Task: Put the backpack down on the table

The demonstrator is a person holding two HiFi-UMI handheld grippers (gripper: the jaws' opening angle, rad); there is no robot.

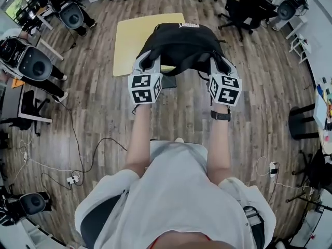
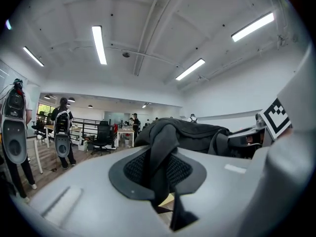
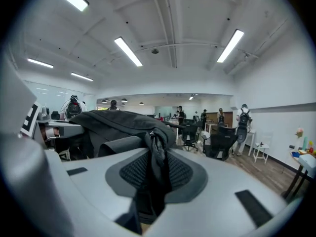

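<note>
Backpack, black, held over table rt edge; L gripper & R gripper each clamped on its fabric.

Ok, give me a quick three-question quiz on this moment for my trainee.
1. True or false: only the right gripper has its fingers closed on the backpack.
2. Which colour is the top of the table? A yellow, B white, C grey.
3. What does the person wear on the right wrist?
Key: 1 false, the left gripper grips it too; 2 A; 3 a black watch.
</note>
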